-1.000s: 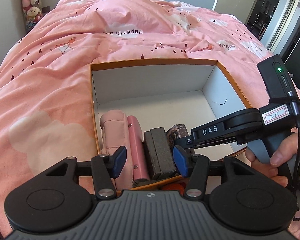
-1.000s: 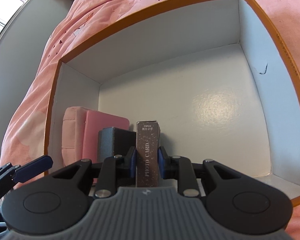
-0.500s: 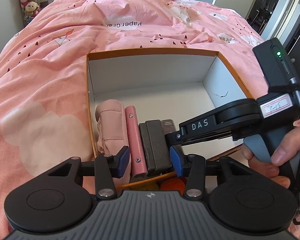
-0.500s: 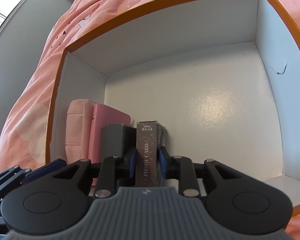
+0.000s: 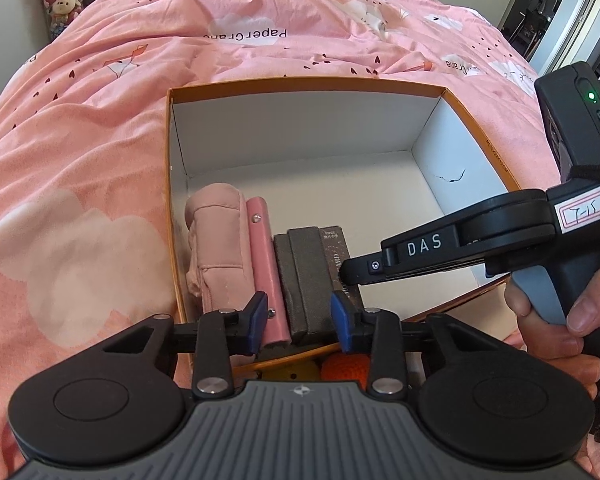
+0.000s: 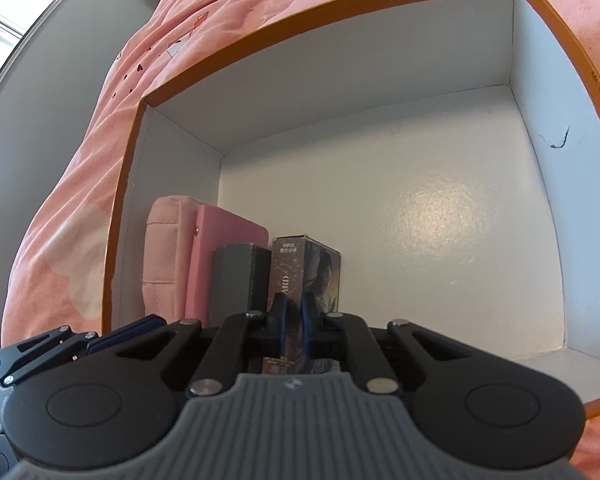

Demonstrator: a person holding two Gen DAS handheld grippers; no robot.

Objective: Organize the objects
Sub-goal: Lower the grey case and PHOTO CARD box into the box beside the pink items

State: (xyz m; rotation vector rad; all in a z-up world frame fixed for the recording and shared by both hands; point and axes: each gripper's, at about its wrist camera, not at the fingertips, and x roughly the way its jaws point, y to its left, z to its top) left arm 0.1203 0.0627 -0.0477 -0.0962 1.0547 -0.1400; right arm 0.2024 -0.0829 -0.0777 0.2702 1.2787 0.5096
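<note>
An orange box [image 5: 480, 132] with a white inside lies on the pink bed. Along its left wall stand a pink pouch [image 5: 216, 248], a pink wallet [image 5: 266, 264], a dark grey case [image 5: 304, 276] and a brown photo card box [image 5: 334, 240], side by side. My left gripper [image 5: 299, 320] hovers at the near wall. Its jaws are closing, with the near ends of the wallet and the grey case showing between the blue pads [image 5: 256, 316]; no contact shows. My right gripper [image 6: 293, 320] is shut, its tip [image 5: 346, 272] on the photo card box [image 6: 324, 276], gripping nothing.
A yellow crocheted toy [image 5: 296, 368] and an orange one [image 5: 346, 366] lie just outside the box's near wall, under my left gripper. A hand [image 5: 572, 328] holds the right gripper's handle. The right half of the box floor [image 6: 440, 240] is bare. Plush toys [image 5: 60, 0] sit far left.
The right jaws let go of the photo card box and shut; the box now stands beside the grey case. The left pads have drawn closer together.
</note>
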